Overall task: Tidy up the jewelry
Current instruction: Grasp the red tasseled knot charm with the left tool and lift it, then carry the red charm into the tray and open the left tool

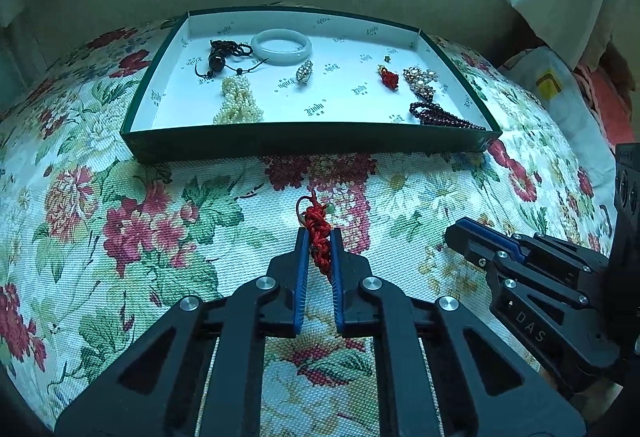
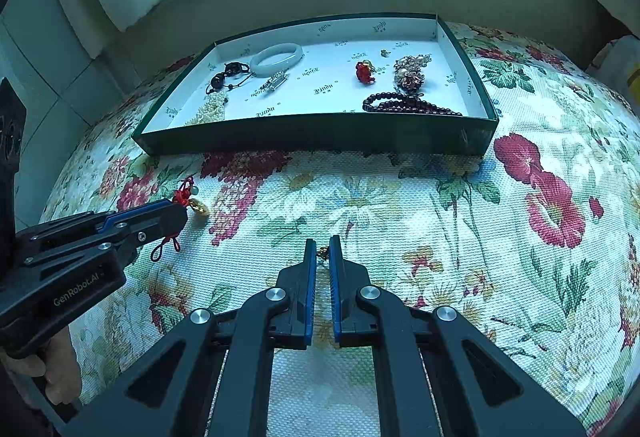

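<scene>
My left gripper (image 1: 319, 233) is shut on a red knotted cord charm (image 1: 318, 237) with a small pale bead, just above the floral cloth. From the right wrist view the left gripper (image 2: 176, 209) shows the red cord with a gold ring pendant (image 2: 199, 207) hanging at its tip. My right gripper (image 2: 322, 243) is shut on a small gold-coloured piece (image 2: 322, 252), mostly hidden between the pads. The right gripper (image 1: 454, 233) appears at the right of the left wrist view. The green-walled white tray (image 1: 308, 139) lies ahead with jewelry inside.
In the tray lie a white bangle (image 1: 281, 45), a black cord necklace (image 1: 224, 55), pearl strands (image 1: 238, 101), a silver brooch (image 1: 304, 72), a red charm (image 1: 389, 77), a pearl-and-gold cluster (image 1: 420, 79) and dark red beads (image 1: 440, 115). Cushions stand behind.
</scene>
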